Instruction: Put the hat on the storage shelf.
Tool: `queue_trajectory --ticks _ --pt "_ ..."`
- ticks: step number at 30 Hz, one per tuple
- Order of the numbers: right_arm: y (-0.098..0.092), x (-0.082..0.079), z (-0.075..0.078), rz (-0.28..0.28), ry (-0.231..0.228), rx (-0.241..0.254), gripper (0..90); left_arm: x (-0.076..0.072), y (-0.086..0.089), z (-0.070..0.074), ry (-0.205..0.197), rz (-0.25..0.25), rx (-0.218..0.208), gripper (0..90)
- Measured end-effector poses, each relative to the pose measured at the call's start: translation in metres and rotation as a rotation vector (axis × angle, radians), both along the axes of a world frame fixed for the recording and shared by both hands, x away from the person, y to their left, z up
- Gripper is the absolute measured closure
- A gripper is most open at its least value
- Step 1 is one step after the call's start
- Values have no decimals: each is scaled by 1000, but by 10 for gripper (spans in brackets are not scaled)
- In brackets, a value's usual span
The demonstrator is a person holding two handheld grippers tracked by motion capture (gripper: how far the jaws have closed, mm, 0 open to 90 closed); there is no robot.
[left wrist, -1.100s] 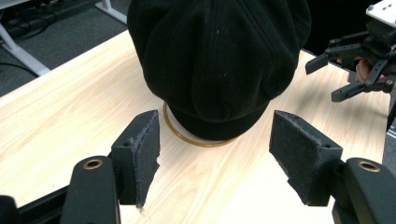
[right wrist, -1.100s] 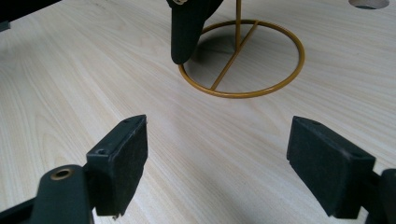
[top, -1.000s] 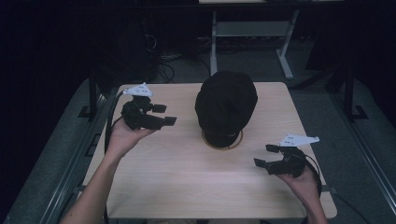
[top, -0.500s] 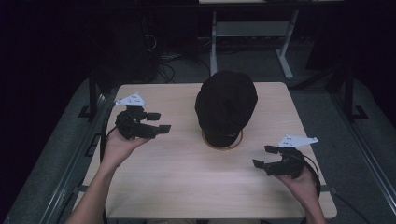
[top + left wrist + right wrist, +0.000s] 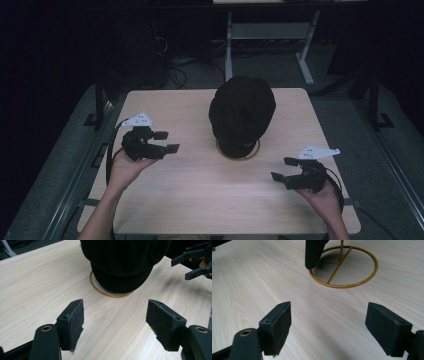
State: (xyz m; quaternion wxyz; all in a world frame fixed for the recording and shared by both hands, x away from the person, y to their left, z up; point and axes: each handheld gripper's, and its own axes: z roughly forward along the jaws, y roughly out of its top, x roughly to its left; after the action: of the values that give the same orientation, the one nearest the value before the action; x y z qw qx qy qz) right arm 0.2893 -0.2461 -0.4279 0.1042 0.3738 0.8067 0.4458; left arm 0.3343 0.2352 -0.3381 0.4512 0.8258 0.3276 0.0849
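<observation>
Pale wood-grain tabletop (image 5: 200, 200), dark surroundings. Black fabric cap (image 5: 242, 111) sits mid-table on a gold wire ring stand (image 5: 347, 270), hiding most of it. My left gripper (image 5: 167, 142) and right gripper (image 5: 283, 169): jaws wide apart, empty, flanking the cap, well apart.

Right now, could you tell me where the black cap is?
In the high view, the black cap sits on a gold wire stand at the table's centre-back.

Black fabric cap (image 5: 242, 112) with short brim, perched on gold wire stand with ring base (image 5: 348, 284). Brim points toward person. Stand rests on pale wooden table (image 5: 200, 200), near centre, slightly toward far edge.
</observation>
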Motion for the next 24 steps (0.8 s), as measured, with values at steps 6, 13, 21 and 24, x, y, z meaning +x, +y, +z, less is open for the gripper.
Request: queue_trajectory --ticks 6,13,21,24 --pt "0 -1 -1 2 2 -6 207 -7 7 -9 6 13 -13 288" --pt "-2 -2 -2 -2 6 -8 207 -13 12 -20 19 21 -14 275" --pt "-3 -3 -2 -3 3 -6 208 -22 17 -31 13 30 -22 273" --pt "-4 -3 -2 -4 2 -4 209 -25 18 -34 10 34 -19 273"
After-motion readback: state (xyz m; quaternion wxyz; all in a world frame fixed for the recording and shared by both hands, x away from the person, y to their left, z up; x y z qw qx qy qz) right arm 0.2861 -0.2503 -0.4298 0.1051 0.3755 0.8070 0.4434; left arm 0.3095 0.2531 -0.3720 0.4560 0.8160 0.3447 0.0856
